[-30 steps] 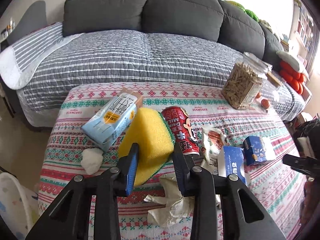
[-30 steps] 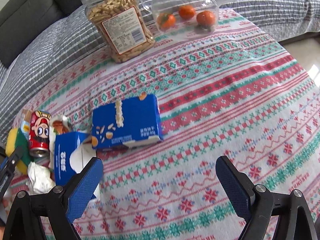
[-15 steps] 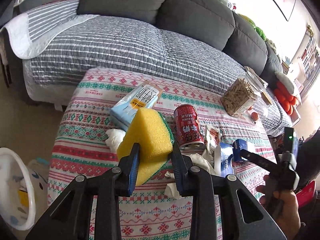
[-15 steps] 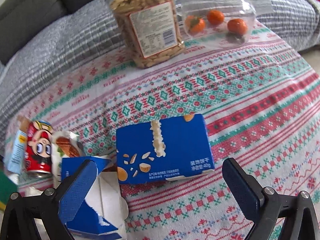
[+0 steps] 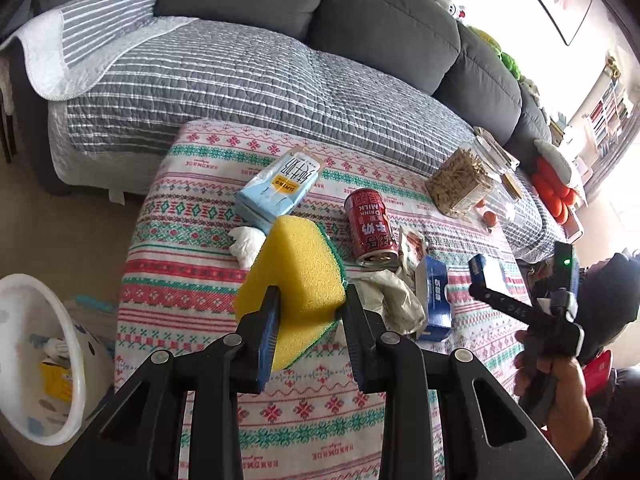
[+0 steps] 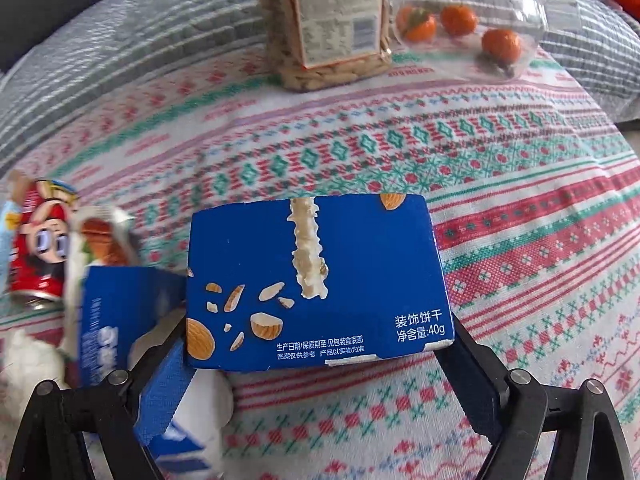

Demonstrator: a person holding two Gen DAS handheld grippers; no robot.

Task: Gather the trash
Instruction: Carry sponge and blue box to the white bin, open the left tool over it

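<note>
The bench (image 5: 168, 276) under its patterned woven cloth has bare room along its near edge, with a white plastic bin (image 5: 44, 364) on the floor to its left. The left hand-held gripper (image 5: 310, 320) pinches a porous yellow sponge with a green scouring layer (image 5: 298, 276) above the litter. The right hand-held gripper (image 6: 320, 364), its jaws closing, straddles the near end of a flat blue cardboard biscuit box (image 6: 316, 276); whether the pads touch is unclear.

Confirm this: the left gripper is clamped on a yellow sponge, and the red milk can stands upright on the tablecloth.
One thing is wrong: the red milk can lies on its side, as the left wrist view shows. The left gripper is indeed clamped on the yellow sponge, and the can is on the tablecloth.
</note>
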